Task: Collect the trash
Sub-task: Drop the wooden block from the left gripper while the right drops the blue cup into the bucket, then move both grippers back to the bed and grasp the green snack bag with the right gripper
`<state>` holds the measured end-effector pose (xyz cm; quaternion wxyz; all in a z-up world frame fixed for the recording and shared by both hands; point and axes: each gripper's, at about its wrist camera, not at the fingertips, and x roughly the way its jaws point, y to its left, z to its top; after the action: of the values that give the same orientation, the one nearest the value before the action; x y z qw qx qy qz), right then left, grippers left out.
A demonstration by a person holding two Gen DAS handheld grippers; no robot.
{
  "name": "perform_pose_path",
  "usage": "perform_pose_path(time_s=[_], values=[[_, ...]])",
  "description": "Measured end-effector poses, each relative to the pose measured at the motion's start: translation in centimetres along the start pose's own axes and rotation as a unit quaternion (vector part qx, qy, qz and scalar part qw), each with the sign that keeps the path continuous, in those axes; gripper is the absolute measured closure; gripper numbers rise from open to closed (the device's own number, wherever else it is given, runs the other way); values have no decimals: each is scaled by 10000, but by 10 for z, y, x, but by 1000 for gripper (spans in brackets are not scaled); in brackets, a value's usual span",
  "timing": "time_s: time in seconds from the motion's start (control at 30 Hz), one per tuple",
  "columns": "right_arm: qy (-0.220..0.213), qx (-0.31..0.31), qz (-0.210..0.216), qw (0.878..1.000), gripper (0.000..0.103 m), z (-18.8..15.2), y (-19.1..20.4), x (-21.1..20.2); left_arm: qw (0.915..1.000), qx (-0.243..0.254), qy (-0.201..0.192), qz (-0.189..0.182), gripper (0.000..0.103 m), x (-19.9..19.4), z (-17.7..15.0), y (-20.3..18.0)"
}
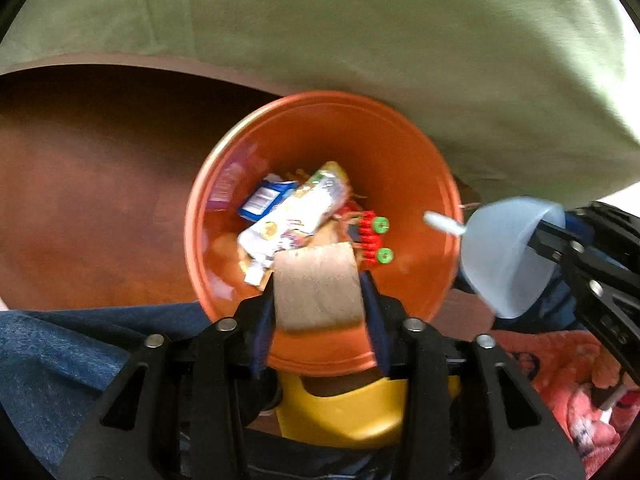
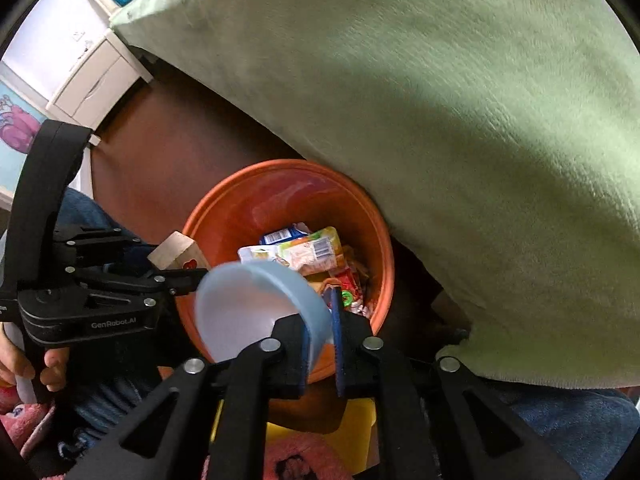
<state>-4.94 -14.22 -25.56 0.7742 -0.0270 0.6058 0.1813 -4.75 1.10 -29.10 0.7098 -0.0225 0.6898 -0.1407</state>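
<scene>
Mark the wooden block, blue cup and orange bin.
wooden block [image 1: 316, 286], left wrist view, its front face
blue cup [image 2: 244, 312], right wrist view, its inside wall
orange bin [image 1: 320, 136], left wrist view, far inner wall

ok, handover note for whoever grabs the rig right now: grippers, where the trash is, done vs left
Left gripper: shut on a wooden block, held over the near rim of the orange bin.
Right gripper: shut on the wall of a pale blue plastic cup, tilted over the bin's edge.
Done: wrappers and a red and green toy piece already lie in the bin.
Left: release the block and the cup into the bin. Whether more trash remains outside is not visible here.
</scene>
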Motion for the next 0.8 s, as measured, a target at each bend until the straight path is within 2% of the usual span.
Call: perform_pose_path(time_s=[0.03,0.1,0.17,0.4,0.8], values=[[-29,25,-75,10000,43,2,-1,0,9999,-4,-15,113,36,-1,1,1],[-195,20,-212,9996,43,2,-3,-7,9998,18,-99,174,32,-3,2,3],[-253,21,-178,9995,42,3,-4,-13,9995,68,-167,259,27,-7,4,3],[-267,-6,-160,9995,35,-1,-3,-16,9983,87,-339,473,24,-18,7,5],[-352,-10,-105,9993,33,5,-1,-21,9984,66,-460,330,23,-31,7,9]])
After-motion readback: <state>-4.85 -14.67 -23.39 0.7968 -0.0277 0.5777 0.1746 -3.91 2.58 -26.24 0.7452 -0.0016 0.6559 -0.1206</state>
